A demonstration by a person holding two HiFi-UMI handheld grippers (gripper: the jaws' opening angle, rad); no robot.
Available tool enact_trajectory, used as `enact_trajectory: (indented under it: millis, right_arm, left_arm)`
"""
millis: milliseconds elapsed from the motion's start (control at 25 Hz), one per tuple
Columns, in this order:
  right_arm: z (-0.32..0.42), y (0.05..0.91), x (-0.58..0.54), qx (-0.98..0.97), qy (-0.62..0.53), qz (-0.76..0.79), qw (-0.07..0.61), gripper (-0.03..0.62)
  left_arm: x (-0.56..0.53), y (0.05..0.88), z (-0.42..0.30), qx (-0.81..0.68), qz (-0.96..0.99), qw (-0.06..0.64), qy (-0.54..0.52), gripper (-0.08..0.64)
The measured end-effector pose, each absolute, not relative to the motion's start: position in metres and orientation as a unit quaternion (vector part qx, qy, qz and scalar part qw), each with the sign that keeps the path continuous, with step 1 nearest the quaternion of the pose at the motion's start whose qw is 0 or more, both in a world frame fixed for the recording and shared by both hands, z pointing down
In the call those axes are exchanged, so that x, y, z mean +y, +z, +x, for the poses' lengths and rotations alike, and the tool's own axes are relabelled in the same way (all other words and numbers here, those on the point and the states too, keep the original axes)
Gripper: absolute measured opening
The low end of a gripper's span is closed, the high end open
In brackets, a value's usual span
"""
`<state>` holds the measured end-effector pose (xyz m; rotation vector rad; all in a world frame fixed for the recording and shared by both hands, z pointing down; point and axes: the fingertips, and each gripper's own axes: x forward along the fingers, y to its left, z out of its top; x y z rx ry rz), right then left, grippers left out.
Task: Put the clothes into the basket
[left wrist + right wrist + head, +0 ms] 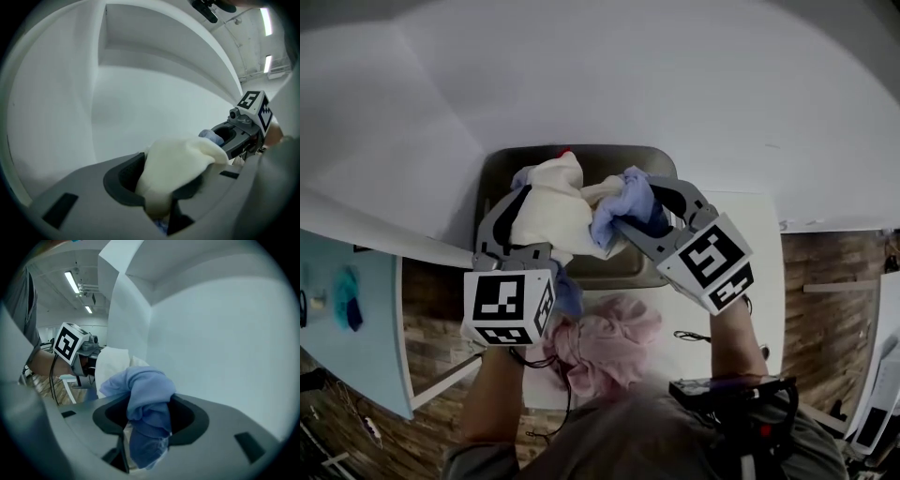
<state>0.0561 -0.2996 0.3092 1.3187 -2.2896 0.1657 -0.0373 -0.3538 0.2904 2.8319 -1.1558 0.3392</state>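
Observation:
A dark basket (602, 153) stands at the far end of the white table (761, 246), against the wall. My left gripper (521, 194) is over it and shut on a cream cloth (553, 212); in the left gripper view that cream cloth (174, 168) bulges out between the jaws of the left gripper (164, 199). Beside it, my right gripper (639, 214) is shut on a blue cloth (624, 201). The right gripper view shows the blue cloth (148, 400) bunched in the right gripper (140, 434), with the cream cloth (111, 365) behind. Both cloths hang above the basket's opening.
A crumpled pink cloth (611, 343) lies on the table close to the person's body. White walls rise right behind the basket. A pale blue table (349, 323) with small items stands at the left, over a wooden floor (836, 274).

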Motion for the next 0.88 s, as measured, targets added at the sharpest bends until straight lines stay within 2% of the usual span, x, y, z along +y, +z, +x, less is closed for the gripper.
enact_trajectory:
  millis: [200,360,720,880]
  right_arm:
    - [0.050,0.334,-0.304,-0.839,0.090,0.466,0.268,0.269]
    - [0.053,0.339,-0.297,-0.842,0.100,0.448,0.284,0.298]
    - [0.063,0.322,-0.279,-0.845,0.095,0.451,0.273,0.299]
    - [0.064,0.324,-0.272,-0.841,0.096,0.455,0.277,0.299]
  left_arm:
    - [-0.362,0.314,-0.052,-0.378,0.914,0.054,0.138,0.171]
    - [-0.358,0.320,-0.057,-0.385,0.907,0.062,0.158,0.178]
    - [-0.333,0.307,-0.052,-0.375,0.905,0.061,0.189,0.184]
    - [-0.315,0.305,-0.056,-0.361,0.908,0.065,0.204,0.215]
